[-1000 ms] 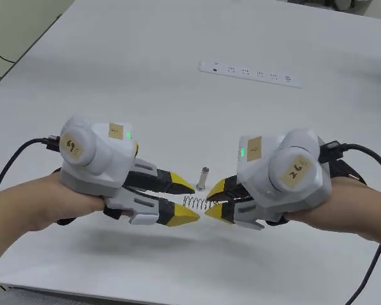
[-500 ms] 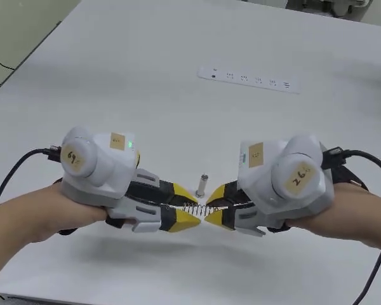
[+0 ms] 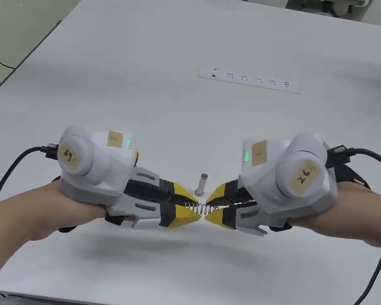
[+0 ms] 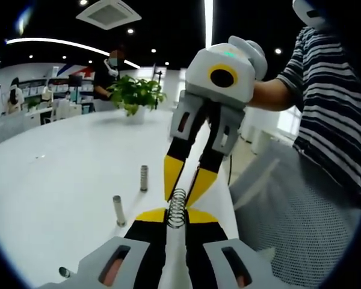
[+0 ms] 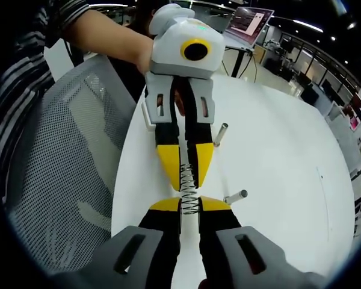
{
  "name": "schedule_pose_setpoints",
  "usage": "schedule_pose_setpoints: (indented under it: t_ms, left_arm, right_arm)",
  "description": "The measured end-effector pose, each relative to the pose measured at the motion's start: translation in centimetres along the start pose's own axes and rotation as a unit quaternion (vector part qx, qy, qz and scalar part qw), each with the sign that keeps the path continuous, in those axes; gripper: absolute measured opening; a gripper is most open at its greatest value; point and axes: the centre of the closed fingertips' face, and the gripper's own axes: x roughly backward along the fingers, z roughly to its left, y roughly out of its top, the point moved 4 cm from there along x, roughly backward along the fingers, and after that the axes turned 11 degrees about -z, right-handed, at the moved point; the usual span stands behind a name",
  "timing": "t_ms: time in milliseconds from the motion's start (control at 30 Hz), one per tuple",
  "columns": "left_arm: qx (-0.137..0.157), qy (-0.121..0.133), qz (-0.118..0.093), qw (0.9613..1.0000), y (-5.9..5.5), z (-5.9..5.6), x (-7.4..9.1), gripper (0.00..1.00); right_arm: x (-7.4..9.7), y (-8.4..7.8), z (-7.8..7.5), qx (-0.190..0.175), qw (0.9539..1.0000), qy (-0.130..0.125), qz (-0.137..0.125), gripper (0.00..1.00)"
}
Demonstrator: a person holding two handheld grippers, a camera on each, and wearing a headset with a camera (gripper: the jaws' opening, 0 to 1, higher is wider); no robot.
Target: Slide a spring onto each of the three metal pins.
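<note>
White tabletop (image 3: 114,95) runs across the head view, and the two claws meet tip to tip low over its near side. The left claw (image 3: 185,211) is pressed together on one end of the spring (image 3: 202,208). In the left gripper view its yellow tips sit close on either side of the coil, which rises from between them. The right claw (image 3: 214,211) pinches the other end, its tips narrowed onto the wire from the opposite side. The spring spans the short gap between the two claws, clear of the tabletop and roughly level in the head view.

Just behind the spring one pin (image 3: 202,183) stands upright on the tabletop, near the tips but apart from them. In the left gripper view two pins (image 4: 144,178) (image 4: 118,211) stand upright to the left of the spring, one behind the other, well apart from it.

The left hand (image 3: 38,213) and the right hand (image 3: 349,216) grip the bodies behind the claws, and a cable (image 3: 16,168) trails off the left one. Farther back a power strip (image 3: 249,81) lies flat on the tabletop. A mesh chair (image 5: 66,174) stands just beside the tabletop's edge, a striped sleeve (image 4: 325,102) shows behind the right claw, and a plant (image 4: 135,93) sits at the far end.
</note>
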Motion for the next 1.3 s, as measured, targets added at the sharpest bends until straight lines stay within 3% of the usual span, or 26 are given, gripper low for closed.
schedule_pose_setpoints:
  t_ms: [467,800,900,1133,1300]
  left_arm:
    - [0.007,-0.015,-0.003,0.9999,0.1,-0.4,-0.1,0.03]
    - [0.012,-0.017,-0.004,0.9998,0.3,-0.5,0.1,0.03]
    - [0.014,-0.020,-0.003,0.9997,0.3,-0.6,0.1,0.03]
    - [0.015,-0.022,0.000,0.9996,0.2,-0.6,0.0,0.03]
    - [0.015,-0.018,0.002,0.9997,0.0,-0.4,0.1,0.03]
  right_arm:
    - [0.5,-0.1,0.4,0.003,0.9998,0.002,-0.020,0.08]
    - [0.9,-1.4,0.3,0.002,0.9999,-0.002,-0.012,0.09]
    - [0.8,-1.1,0.5,-0.001,0.9997,0.001,-0.025,0.09]
    - [0.7,-1.1,0.7,0.018,0.9994,0.005,-0.028,0.07]
    - [1.2,-0.6,0.4,0.027,0.9987,-0.005,-0.043,0.06]
